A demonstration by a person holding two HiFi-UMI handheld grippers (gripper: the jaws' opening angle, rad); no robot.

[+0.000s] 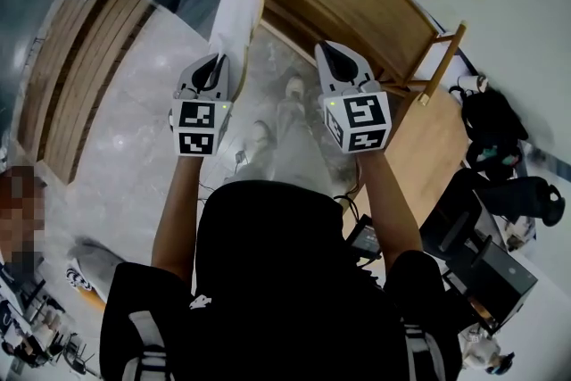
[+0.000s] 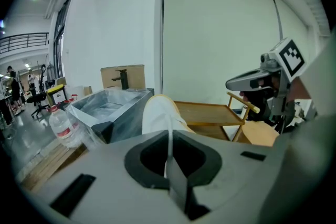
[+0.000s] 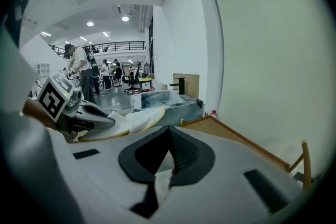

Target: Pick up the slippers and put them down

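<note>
A white slipper (image 1: 239, 9), soft and flat, with a rounded toe and a pale tan rim along its sole, was held clear of the floor in the upper middle of the head view. Its thin edge was clamped between the closed jaws of the left gripper (image 1: 219, 60). The right gripper (image 1: 328, 51) was seen just to the right, its jaws pressed together on nothing. Toward the upper right, a wooden cart (image 1: 357, 4) with a smooth flat shelf and slim rails was shown. A grey tub (image 2: 113, 107) lined with clear plastic film stood to its left, with a plastic water bottle (image 2: 60, 126) and a slatted wooden platform (image 1: 80, 76) close by. The floor (image 1: 152, 129) was glossy, marbled grey.
</note>
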